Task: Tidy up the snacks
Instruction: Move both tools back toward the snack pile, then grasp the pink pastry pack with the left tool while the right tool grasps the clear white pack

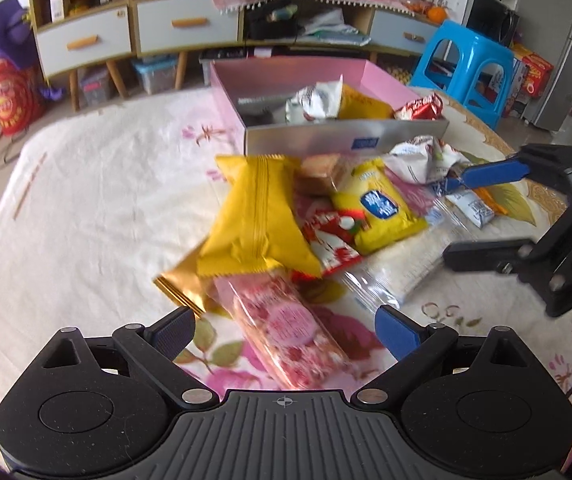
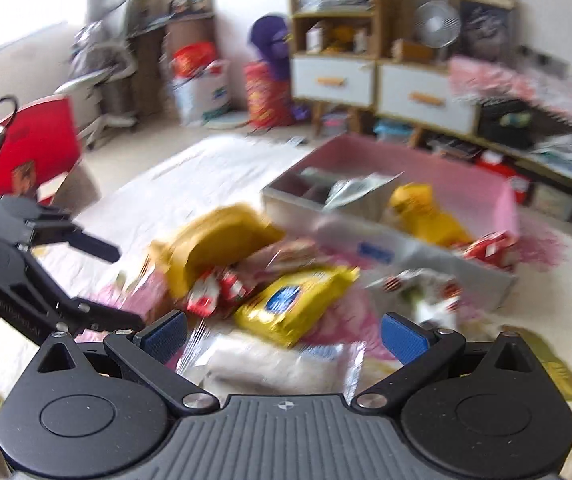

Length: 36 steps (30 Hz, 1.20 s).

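Observation:
A heap of snack packets lies on a flowered cloth in front of an open pink and silver box (image 1: 306,140) (image 2: 390,248). My left gripper (image 1: 286,330) is open, hovering over a pink rose-print packet (image 1: 290,328) below a large yellow packet (image 1: 257,216). My right gripper (image 2: 286,338) is open above a clear packet of white snack (image 2: 273,364), just short of a yellow packet with a blue label (image 2: 294,300) (image 1: 378,208). Red and white packets (image 1: 332,242) lie in between. The box holds a yellow, a white and a red packet.
The right gripper (image 1: 466,216) shows at the right edge of the left wrist view, the left gripper (image 2: 97,284) at the left of the right wrist view. A blue stool (image 1: 470,64) and white cabinets (image 1: 85,40) stand beyond the cloth.

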Available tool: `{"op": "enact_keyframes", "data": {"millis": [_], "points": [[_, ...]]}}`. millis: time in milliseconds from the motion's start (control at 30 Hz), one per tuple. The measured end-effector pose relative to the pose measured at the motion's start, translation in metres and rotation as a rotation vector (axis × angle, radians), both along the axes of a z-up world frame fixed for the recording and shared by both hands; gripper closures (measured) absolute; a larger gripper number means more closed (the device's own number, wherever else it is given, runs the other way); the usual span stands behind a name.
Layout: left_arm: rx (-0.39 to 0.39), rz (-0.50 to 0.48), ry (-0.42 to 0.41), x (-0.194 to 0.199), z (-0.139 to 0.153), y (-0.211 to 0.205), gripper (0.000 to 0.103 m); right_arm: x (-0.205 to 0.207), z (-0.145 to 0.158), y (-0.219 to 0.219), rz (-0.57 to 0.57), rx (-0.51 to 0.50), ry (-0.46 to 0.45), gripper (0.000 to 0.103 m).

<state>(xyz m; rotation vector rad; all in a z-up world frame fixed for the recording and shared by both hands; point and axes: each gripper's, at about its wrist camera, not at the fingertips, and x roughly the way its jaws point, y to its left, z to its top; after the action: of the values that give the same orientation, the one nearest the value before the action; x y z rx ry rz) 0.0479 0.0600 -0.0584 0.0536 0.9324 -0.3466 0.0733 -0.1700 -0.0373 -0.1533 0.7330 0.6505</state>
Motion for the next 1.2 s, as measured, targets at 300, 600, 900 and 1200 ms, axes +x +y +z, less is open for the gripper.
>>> {"op": "enact_keyframes", "data": {"millis": [300,600,900,1200], "points": [[0.003,0.024,0.068,0.002,-0.014,-0.005,0.008,0.016,-0.019,0.007,0.083,-0.07,0.079,0.008],[0.078,-0.001,0.077,0.0,-0.022,-0.006,0.013,0.018,-0.027,0.01,0.166,-0.054,0.155,0.013],[0.118,0.012,0.085,-0.004,-0.021,0.006,0.018,-0.011,-0.025,0.012,0.267,-0.075,0.201,0.017],[0.075,-0.002,0.065,-0.002,-0.019,0.002,0.018,0.005,-0.021,0.016,0.151,-0.116,0.085,0.019]]}}
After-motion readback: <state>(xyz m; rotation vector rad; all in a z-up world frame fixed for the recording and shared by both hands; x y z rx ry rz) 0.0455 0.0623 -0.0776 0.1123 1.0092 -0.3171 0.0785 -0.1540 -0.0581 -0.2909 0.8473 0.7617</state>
